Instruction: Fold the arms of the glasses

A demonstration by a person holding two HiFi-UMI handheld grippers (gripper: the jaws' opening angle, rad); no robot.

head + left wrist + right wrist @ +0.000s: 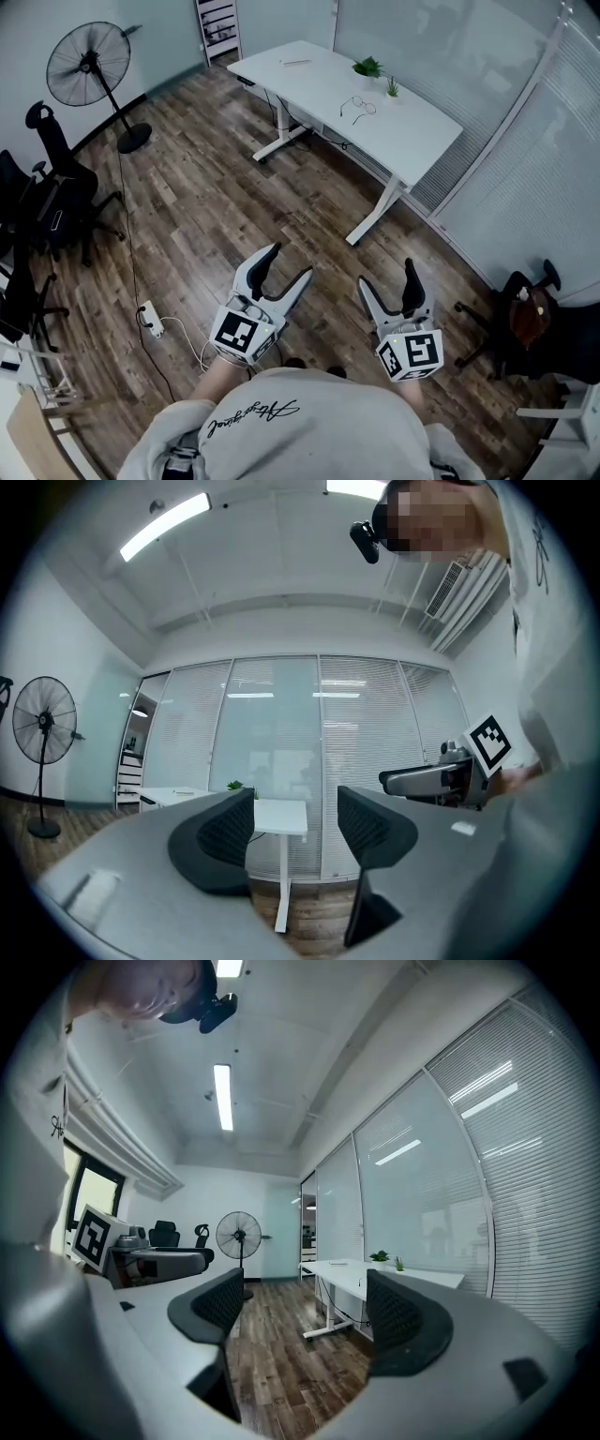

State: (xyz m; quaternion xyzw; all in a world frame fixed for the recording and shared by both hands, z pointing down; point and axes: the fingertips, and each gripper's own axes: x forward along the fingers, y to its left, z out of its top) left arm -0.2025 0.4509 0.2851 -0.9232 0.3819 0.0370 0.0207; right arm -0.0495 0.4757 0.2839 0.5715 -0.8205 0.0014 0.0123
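Worktop (422, 122), white, is standing far off and carrying the glasses (357, 109), too small for their arms' position to be showing. Over the wood floor (234, 206), the left claw (291, 262) and the right claw (386, 273) are pointing level, each standing spread with nothing between its jaws, well apart from the worktop.

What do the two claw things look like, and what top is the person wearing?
The left gripper and right gripper match: light grey bodies, curved jaws with black ribbed pads, and a white cube printed with black square markers on each. The person wears a light grey sweatshirt with black script lettering.
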